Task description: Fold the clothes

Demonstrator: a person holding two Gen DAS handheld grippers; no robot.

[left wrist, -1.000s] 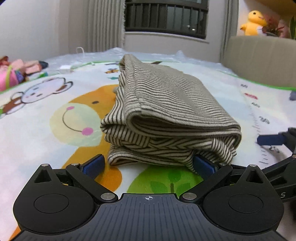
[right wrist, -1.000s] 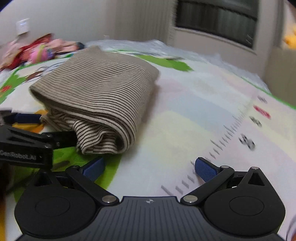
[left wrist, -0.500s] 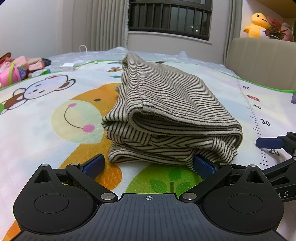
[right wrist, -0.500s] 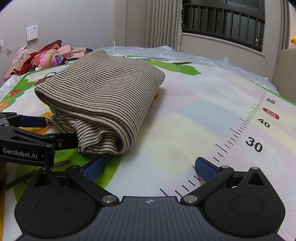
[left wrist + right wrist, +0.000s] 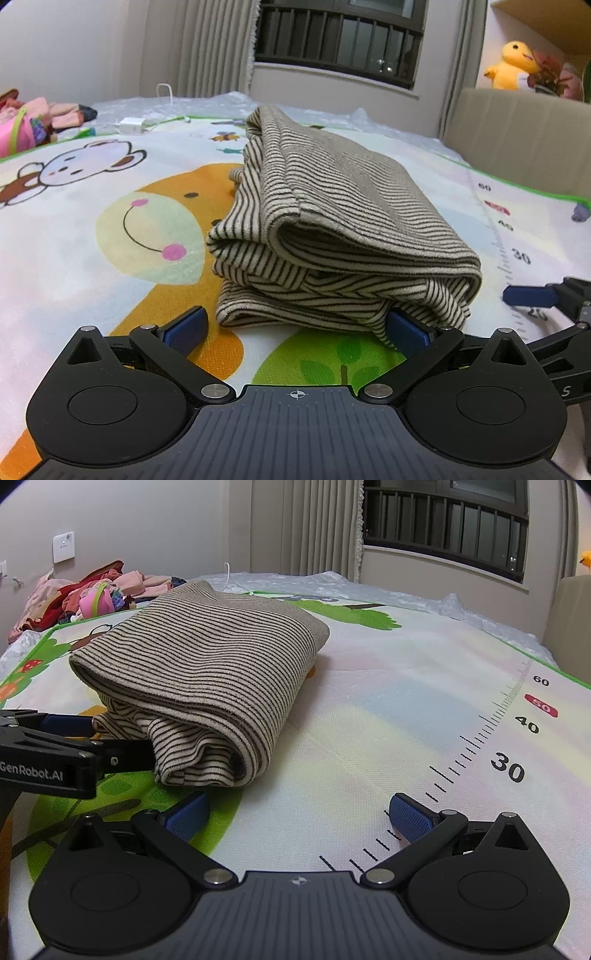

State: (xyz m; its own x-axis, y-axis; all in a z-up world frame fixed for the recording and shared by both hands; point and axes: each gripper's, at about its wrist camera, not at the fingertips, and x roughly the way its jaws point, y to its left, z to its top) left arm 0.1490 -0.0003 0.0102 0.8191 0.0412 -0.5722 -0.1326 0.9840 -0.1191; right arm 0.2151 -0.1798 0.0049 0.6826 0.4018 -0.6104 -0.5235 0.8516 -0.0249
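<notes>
left wrist view: the shirt (image 5: pixel 332 236) lies folded in a thick bundle on the mat (image 5: pixel 110 229), just beyond the left gripper (image 5: pixel 295 328). the jaws are spread wide. the left pad sits free beside the bundle's near left corner, and the right pad touches the bottom fold at its near right corner, or goes a little under it; i cannot tell which. since one second ago the bundle and this gripper keep almost the same relation, only the camera is steadier and a bit more level. the right gripper (image 5: pixel 532 295) shows to the right of the shirt, apart from it.

right wrist view: the right gripper (image 5: pixel 299 812) hovers over bare mat to the right of the shirt (image 5: pixel 207 679), jaws spread and holding nothing. the blur of a second ago is gone, so this hand has come to rest. the left gripper (image 5: pixel 70 734) is seen at the shirt's near edge.

my judgement: the folding of this shirt looks finished, and both grippers are released. the next step is probably to move the bundle away or to take another piece from the clothes pile (image 5: pixel 85 598) behind the shirt.
</notes>
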